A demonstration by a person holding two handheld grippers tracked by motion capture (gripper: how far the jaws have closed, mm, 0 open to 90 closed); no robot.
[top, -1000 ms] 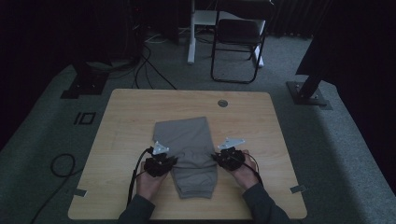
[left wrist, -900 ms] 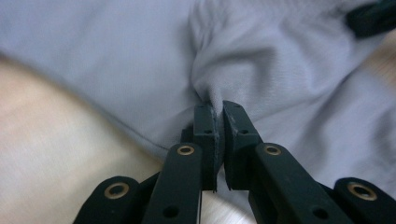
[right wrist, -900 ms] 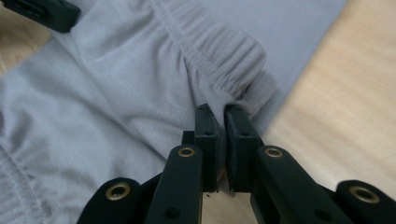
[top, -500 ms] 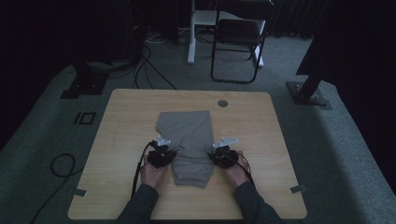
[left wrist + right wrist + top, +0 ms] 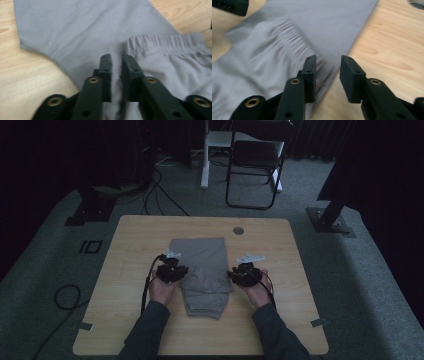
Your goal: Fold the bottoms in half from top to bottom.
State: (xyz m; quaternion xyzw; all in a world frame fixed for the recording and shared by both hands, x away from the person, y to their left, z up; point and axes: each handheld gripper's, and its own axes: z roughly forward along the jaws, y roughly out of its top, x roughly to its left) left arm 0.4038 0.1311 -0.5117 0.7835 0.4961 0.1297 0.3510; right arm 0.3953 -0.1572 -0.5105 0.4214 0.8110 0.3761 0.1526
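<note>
Here, a person is sitting at the near edge of a wooden table (image 5: 130, 250), w/ a gripper in each hand, working on a pair of grey shorts (image 5: 202, 270) lying folded at the table's centre. The shorts are lying flat on the wood, the folded-over part w/ the gathered waistband (image 5: 165, 41) resting on top of the smooth layer beneath.

L: the left gripper (image 5: 172, 270) is sitting at the shorts' left edge, held by the left hand (image 5: 161, 290). In the left gripper view its jaws are standing a narrow slit apart, having just been opening; grey cloth is lying under and behind them, nothing pinched btw. the pads.

R: the right gripper (image 5: 243, 272) is sitting at the shorts' right edge, in the right hand (image 5: 257, 292). In the right gripper view its jaws are gaping a bit wider, also just having been opening; one jaw is hovering over the cloth's edge, the other over bare wood, no fabric clamped.

Beyond the table, a folding chair (image 5: 255, 165) is standing on grey carpet; cables (image 5: 160, 190) are trailing across the floor.
</note>
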